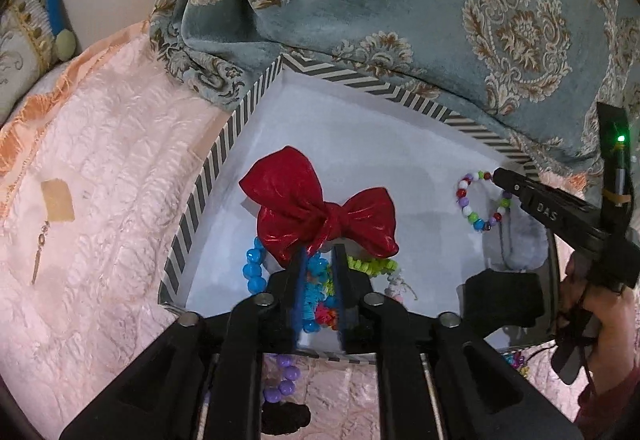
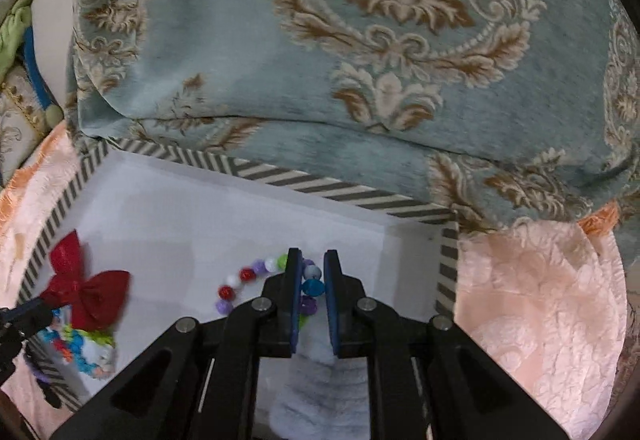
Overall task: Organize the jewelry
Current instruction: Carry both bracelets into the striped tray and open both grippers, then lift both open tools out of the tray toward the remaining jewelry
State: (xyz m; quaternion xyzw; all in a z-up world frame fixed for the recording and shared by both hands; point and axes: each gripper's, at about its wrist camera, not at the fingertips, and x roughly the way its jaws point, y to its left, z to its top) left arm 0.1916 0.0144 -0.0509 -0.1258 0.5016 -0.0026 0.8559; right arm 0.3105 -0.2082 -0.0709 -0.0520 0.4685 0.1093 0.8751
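Beaded bracelet (image 2: 276, 280) (right view): nipped by right gripper (image 2: 311, 294).

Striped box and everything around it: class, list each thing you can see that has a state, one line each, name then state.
striped box: open, no lid on, white inside
red bow: in the box, at the left gripper's tips
multicoloured bead bracelet: in the box, partly between the right gripper's fingers
bright bead pile: heaped under the bow
left gripper: nearly shut
right gripper: narrow, around the bracelet's beads
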